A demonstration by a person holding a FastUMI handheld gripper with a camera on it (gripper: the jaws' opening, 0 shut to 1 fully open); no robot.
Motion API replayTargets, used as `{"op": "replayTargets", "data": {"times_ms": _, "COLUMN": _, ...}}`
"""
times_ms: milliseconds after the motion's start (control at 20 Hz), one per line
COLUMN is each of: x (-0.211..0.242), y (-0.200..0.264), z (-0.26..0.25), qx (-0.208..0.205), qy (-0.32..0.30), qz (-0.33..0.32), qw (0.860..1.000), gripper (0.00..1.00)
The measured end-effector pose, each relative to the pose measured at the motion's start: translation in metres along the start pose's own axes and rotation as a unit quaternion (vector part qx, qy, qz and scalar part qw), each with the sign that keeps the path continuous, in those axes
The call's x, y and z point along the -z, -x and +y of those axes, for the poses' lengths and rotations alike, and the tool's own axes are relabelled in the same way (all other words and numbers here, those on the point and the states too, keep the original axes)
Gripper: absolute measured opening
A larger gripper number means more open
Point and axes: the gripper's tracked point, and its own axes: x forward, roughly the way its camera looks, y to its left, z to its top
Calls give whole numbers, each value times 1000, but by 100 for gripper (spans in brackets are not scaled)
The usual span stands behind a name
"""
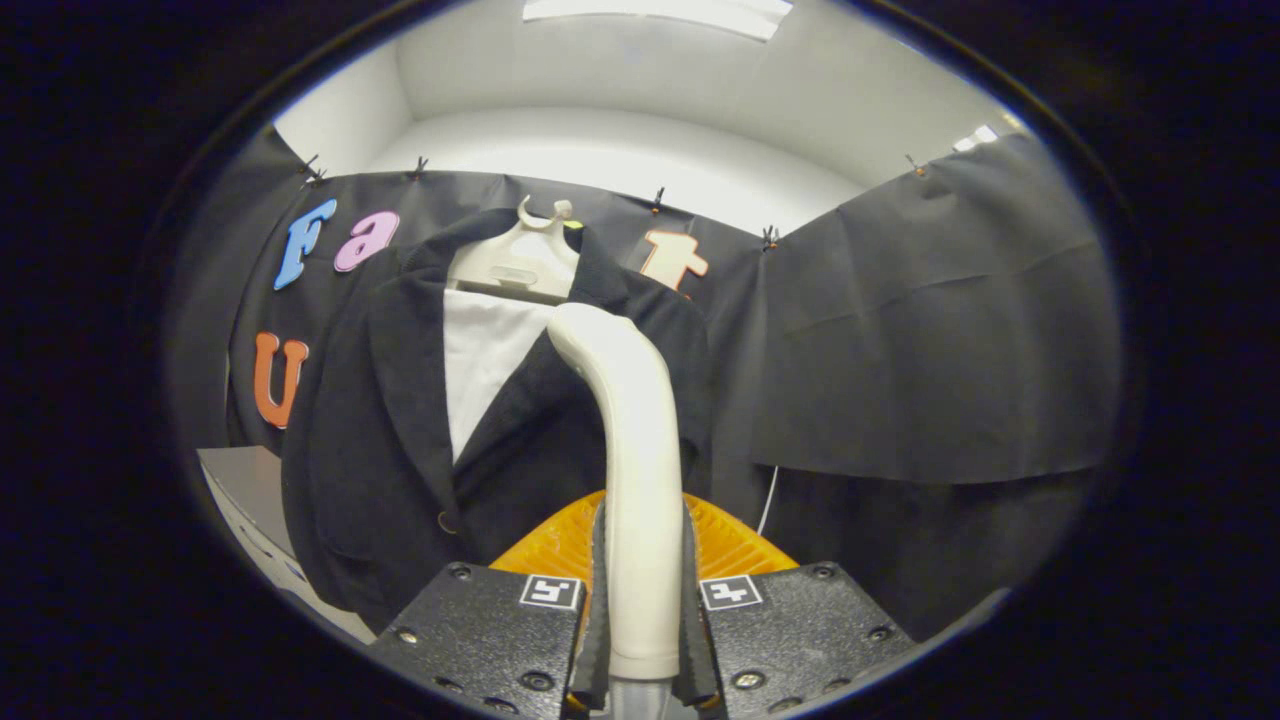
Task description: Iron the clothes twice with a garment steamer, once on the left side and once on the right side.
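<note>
While the steamer (640, 470) stands upright between the fingers, its handle is pinched from both sides by the gripper (640, 640), with each finger pressed flat against the shaft low down. This grip low on the handle leaves the curved upper part free, so the head bends forward and away from the fingers toward the jacket (400, 440). The head lies beyond the fingertips, at the level of the lapels, near the upper chest of the garment; whether it touches the cloth cannot be told from this angle. The jacket hangs just ahead of the gripper on a hanger (520, 262), front side facing the fingers, which presents both front panels for a downward pass. A shirt front (485, 360) shows in the open V between the lapels. One button (446, 522) sits low on the left panel, level with the lower handle. The head is set slightly right of the V, so the right panel is judged to be the side now addressed, at the start of a stroke from the top. A ribbed orange part (735, 540) shows directly beyond the fingers, behind the handle; its function cannot be told. A thin cord (768, 500) hangs to the right of it. A table edge (250, 500) lies to the left, beyond the jacket's sleeve.
</note>
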Motion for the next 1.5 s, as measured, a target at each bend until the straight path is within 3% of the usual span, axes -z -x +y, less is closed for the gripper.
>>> {"op": "replayTargets", "data": {"times_ms": 1500, "x": 181, "y": 101, "z": 16, "qx": 7, "qy": 37, "qz": 172, "qw": 984, "gripper": 30}}
